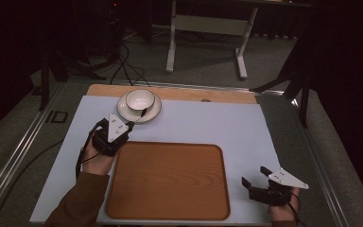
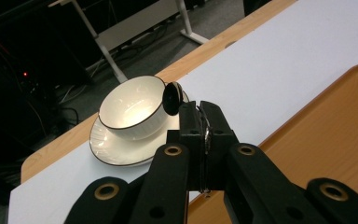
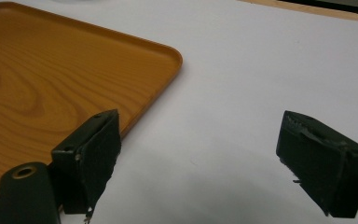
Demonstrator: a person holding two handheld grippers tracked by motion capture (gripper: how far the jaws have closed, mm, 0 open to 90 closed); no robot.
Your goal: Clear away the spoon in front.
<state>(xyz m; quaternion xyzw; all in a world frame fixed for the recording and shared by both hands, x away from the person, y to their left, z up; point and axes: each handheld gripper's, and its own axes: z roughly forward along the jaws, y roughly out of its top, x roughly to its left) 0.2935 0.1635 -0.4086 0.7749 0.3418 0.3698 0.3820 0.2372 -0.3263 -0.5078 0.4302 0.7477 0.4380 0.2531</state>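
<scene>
A white bowl (image 1: 140, 99) (image 2: 130, 105) with a dark rim sits on a matching saucer (image 1: 123, 111) (image 2: 114, 154) at the back left of the table. My left gripper (image 1: 131, 124) (image 2: 200, 109) is just in front of the saucer, shut on the thin handle of a black spoon (image 1: 143, 112) (image 2: 172, 98). The spoon's round head hangs beside the bowl's rim, over the saucer. An empty wooden tray (image 1: 170, 179) (image 2: 331, 135) (image 3: 51, 70) lies at the front centre. My right gripper (image 1: 254, 175) (image 3: 198, 154) stands open over the mat, right of the tray, holding nothing.
A white mat (image 1: 208, 123) covers the wooden table (image 1: 184, 93). Behind the table, on the floor, stand a white table frame (image 1: 208, 28), cables (image 1: 127, 66) and dark stands (image 1: 302, 80). Bare mat lies between the saucer and the tray and to the right.
</scene>
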